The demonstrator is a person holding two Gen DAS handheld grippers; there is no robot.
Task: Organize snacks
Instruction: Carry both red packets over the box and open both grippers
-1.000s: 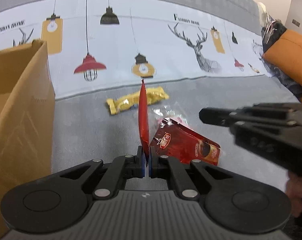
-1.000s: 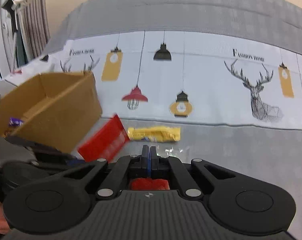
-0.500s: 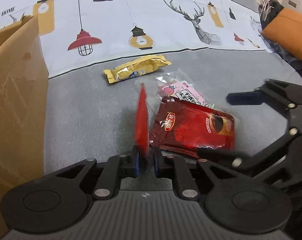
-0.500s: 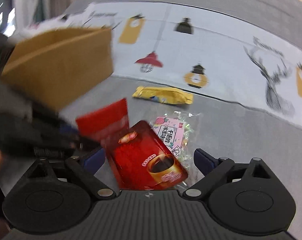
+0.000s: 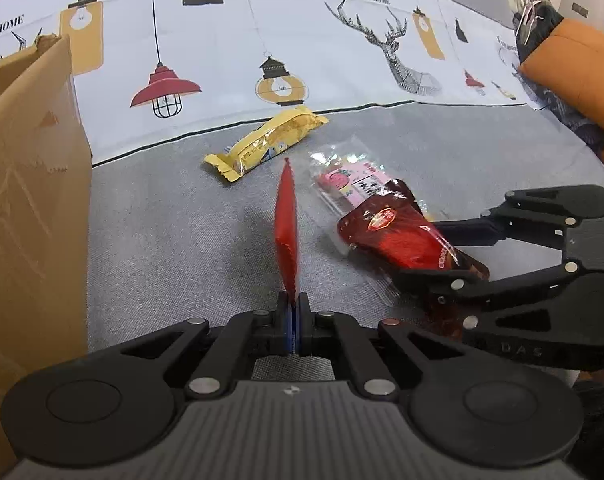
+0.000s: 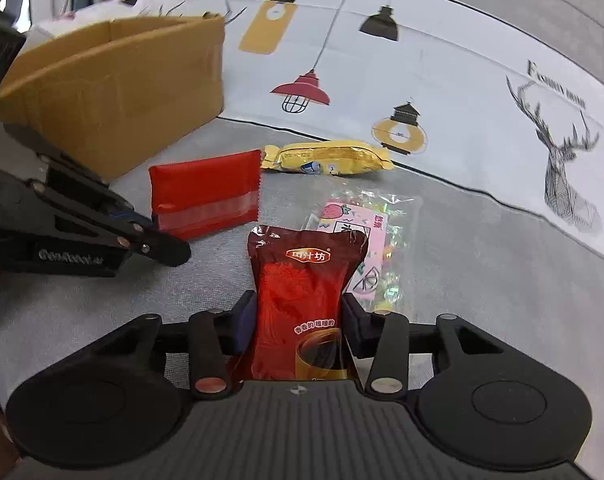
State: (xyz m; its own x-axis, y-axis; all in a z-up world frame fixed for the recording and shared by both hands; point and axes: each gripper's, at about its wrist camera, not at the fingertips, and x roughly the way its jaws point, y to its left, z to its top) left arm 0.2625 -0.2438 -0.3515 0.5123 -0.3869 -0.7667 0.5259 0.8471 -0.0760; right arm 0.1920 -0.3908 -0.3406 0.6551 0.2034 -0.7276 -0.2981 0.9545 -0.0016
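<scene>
My left gripper (image 5: 293, 322) is shut on a flat red packet (image 5: 286, 232), held edge-on above the grey bed; the right wrist view shows the packet's face (image 6: 206, 196) and the left gripper (image 6: 142, 236). My right gripper (image 6: 298, 320) is open with a dark red drink pouch (image 6: 302, 296) between its fingers, lying on the bed; it also shows in the left wrist view (image 5: 401, 236). A pink strawberry packet (image 6: 365, 236) lies partly under the pouch. A yellow snack bar (image 6: 329, 156) lies beyond. A cardboard box (image 6: 114, 88) stands at left.
The bed (image 6: 481, 272) has a grey cover and a white band printed with lamps and deer (image 5: 397, 52). An orange cushion (image 5: 577, 72) and dark clothing sit at the far right. The box wall (image 5: 26, 208) is close on the left of my left gripper.
My right gripper opened from shut, came down and now straddles the dark red pouch. My left gripper kept hold of the red packet and moved a little nearer the snacks.
</scene>
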